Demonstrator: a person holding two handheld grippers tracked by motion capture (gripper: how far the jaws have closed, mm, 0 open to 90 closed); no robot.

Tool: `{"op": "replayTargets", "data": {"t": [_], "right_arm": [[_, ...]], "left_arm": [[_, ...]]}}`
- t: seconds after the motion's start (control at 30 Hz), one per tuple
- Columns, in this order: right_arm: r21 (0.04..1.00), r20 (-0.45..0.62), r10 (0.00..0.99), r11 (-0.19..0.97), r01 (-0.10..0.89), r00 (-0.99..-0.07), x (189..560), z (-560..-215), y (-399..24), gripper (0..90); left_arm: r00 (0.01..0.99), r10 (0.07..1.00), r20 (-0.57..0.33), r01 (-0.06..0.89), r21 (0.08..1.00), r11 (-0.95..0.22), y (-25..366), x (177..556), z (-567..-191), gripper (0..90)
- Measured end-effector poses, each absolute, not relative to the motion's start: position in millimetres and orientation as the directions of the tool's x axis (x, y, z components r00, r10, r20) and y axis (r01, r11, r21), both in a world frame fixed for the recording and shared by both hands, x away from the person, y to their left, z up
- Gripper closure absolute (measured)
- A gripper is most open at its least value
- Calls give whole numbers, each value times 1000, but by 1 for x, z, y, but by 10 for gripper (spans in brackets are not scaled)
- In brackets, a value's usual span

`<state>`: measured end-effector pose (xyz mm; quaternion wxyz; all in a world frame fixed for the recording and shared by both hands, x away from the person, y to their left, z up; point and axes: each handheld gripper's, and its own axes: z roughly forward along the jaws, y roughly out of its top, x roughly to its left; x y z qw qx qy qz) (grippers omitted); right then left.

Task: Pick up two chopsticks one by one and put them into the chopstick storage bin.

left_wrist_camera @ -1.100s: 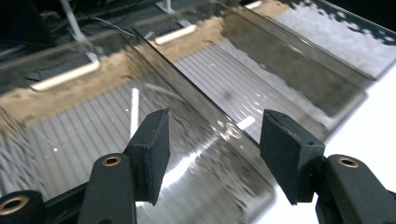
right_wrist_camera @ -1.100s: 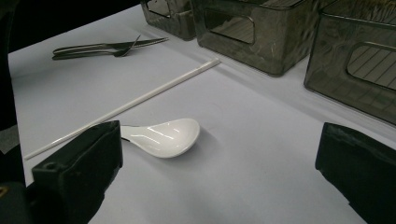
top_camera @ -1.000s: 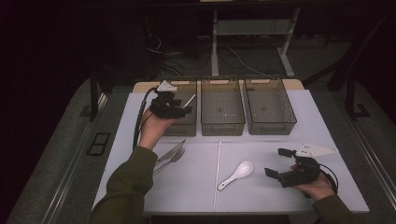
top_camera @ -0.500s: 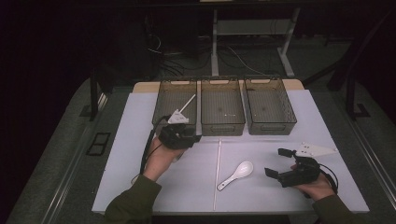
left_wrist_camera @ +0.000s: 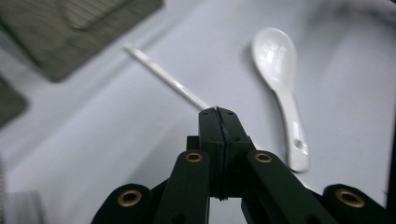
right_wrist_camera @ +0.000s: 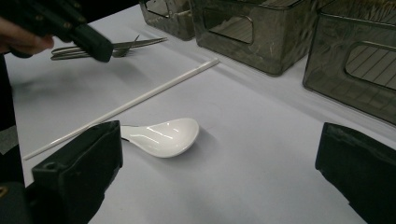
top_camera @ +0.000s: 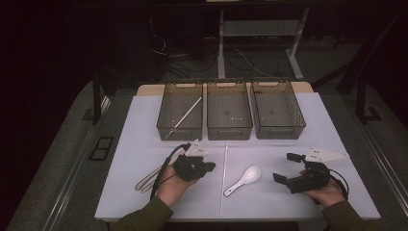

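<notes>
Left tongs (top_camera: 208,167): jaws just drawn together, nothing between them
Chopstick (top_camera: 224,169): flat on the tabletop (top_camera: 144,130), just past the left tips
Spoon (top_camera: 244,179): between both tongs
Right tongs (top_camera: 285,168): jaws apart, empty

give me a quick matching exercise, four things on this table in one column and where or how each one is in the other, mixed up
Things:
1. long white chopstick
2. white ceramic spoon
3. thin white stick
4. metal forks

Places or states:
A. leaning inside the left mesh bin
B. lying at the left of the mat, beside the left claw
C. lying between the two claws, bowl toward the bins
D. stretched along the middle of the mat, its near part running under the left claw's shut jaws

Pairs: 1-D, 2-C, 3-A, 4-B
</notes>
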<state>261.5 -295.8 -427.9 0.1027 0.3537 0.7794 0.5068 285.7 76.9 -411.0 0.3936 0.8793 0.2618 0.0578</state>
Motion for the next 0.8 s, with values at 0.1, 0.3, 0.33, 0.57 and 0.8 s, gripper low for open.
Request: {"op": "replayTargets", "data": {"t": [0.1,0.3,0.33,0.57,0.8], "right_arm": [[863,197,655,237,446,-729,262,-428,-296,7],[863,197,655,238,446,-729,261,-428,-296,7],[862,197,655,239,447,-729,261,-428,-296,7],[862,194,656,241,446,-729,261,-428,-295,7],[862,194,656,241,446,-730,261,-428,-295,7]], "left_arm": [[878,467,-103,390,719,-575,70,274,-414,884],[903,410,-130,374,709,-597,60,253,-420,884],[904,402,-143,378,708,-597,58,250,-422,884],[917,355,-181,379,669,-639,48,238,-432,884],[923,338,-185,374,639,-672,42,233,-439,884]]}}
